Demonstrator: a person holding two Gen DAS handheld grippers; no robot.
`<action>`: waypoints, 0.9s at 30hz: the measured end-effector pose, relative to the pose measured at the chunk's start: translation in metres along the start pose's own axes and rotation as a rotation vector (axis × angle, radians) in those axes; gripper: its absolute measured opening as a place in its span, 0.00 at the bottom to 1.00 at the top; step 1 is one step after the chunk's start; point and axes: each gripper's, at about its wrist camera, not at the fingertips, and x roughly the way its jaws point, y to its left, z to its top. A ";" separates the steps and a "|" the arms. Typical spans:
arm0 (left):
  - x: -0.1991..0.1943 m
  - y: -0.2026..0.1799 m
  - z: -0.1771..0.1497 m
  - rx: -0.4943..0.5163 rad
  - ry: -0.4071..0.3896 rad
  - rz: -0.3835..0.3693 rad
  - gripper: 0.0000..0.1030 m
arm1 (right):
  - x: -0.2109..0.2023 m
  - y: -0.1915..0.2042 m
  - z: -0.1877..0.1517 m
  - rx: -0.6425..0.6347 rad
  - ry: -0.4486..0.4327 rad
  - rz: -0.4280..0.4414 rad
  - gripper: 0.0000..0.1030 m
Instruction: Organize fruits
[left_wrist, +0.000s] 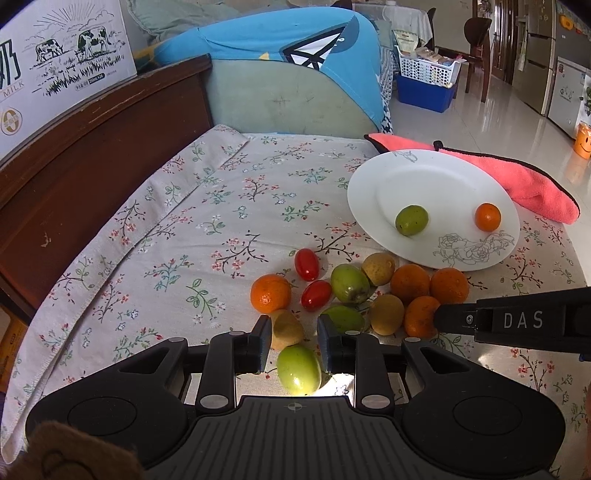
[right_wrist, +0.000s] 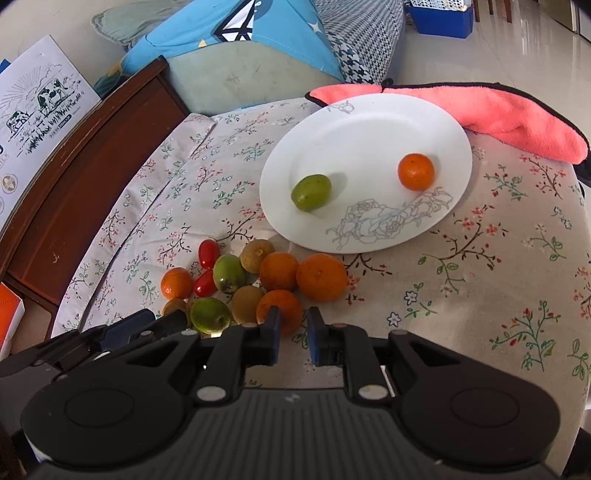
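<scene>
- A green jujube (left_wrist: 298, 370) is seen between the pads of the left gripper (left_wrist: 291, 341), whose jaws stand narrowly apart; a firm grip cannot be told.
- The right gripper (right_wrist: 293, 332) is closed to its narrowest, with nothing held, beside a mandarin (right_wrist: 279, 308).
- On the white plate (right_wrist: 369, 122) one green fruit (right_wrist: 311, 192) and one small orange (right_wrist: 416, 171) are placed.
- The other fruits are piled on the floral tablecloth (left_wrist: 207, 206).

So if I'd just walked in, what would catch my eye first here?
Probably the heap of small fruit on the flowered tablecloth: oranges, green ones, brownish ones and two red tomatoes. Beside it lies a white plate holding only one green fruit and one orange, with a pink cloth just behind.
</scene>
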 end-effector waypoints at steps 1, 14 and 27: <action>-0.001 0.000 0.000 -0.001 -0.001 0.000 0.27 | 0.000 -0.001 0.001 0.014 0.002 0.001 0.19; -0.011 -0.004 0.009 0.028 -0.050 0.073 0.68 | -0.009 -0.005 0.007 0.040 -0.015 -0.008 0.45; -0.014 -0.002 0.008 0.055 -0.044 0.086 0.68 | -0.011 -0.005 0.010 0.034 0.033 -0.050 0.45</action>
